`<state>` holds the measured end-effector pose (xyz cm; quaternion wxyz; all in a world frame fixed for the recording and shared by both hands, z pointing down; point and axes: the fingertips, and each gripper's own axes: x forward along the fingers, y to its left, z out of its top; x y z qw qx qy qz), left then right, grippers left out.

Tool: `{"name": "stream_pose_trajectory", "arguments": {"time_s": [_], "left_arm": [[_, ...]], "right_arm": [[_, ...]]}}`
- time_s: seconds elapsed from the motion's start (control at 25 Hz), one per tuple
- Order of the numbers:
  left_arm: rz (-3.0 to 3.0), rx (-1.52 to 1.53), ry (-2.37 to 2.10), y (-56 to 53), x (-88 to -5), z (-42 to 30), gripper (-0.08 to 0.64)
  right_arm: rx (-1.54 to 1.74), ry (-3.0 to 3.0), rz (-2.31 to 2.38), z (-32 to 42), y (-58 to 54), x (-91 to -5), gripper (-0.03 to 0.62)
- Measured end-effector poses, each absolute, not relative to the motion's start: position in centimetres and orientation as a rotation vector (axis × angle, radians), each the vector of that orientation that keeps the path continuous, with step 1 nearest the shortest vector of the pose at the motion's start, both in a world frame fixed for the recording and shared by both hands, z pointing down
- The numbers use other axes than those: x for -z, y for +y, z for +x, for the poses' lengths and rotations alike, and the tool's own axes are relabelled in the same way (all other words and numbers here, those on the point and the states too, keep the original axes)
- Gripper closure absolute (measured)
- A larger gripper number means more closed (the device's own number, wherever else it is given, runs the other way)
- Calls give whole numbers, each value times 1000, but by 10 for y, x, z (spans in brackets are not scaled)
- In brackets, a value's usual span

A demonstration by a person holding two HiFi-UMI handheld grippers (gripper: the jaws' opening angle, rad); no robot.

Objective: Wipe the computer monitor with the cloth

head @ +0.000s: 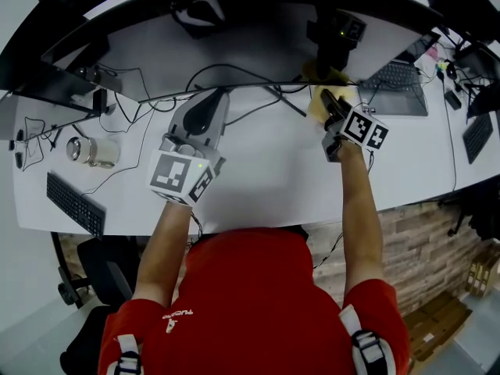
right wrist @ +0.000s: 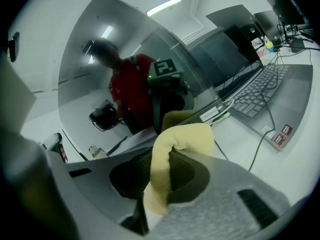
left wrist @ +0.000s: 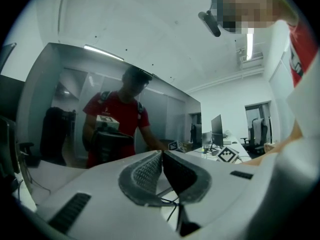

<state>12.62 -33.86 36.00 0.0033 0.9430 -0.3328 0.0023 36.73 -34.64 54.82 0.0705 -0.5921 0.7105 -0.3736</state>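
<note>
The wide curved monitor (head: 234, 41) spans the back of the white desk (head: 266, 178); its dark screen (left wrist: 60, 99) mirrors the person and both grippers. My right gripper (head: 331, 105) is shut on a yellow cloth (head: 316, 102), held close to the screen's lower edge, right of centre. In the right gripper view the cloth (right wrist: 177, 139) folds over between the jaws of the right gripper (right wrist: 167, 159), with the screen (right wrist: 100, 54) just ahead. My left gripper (head: 216, 94) hovers near the monitor's middle, shut on nothing; in its own view the left gripper (left wrist: 161, 156) has its pads touching.
A laptop (head: 398, 84) stands to the right of the cloth, seen also as the laptop (right wrist: 272, 91) in the right gripper view. A metal tumbler (head: 90, 151) and a black keyboard (head: 74, 203) sit at the left. Cables (head: 242, 80) run under the monitor. A second keyboard (head: 476, 135) lies far right.
</note>
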Motion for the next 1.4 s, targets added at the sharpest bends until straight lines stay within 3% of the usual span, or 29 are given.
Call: {"name": "stream_pose_trajectory", "arguments": {"time_s": [1.4], "left_arm": [[2831, 36, -1269, -362, -369, -89, 548]], "right_arm": [[1130, 2361, -1696, 111, -403, -548, 531]]}}
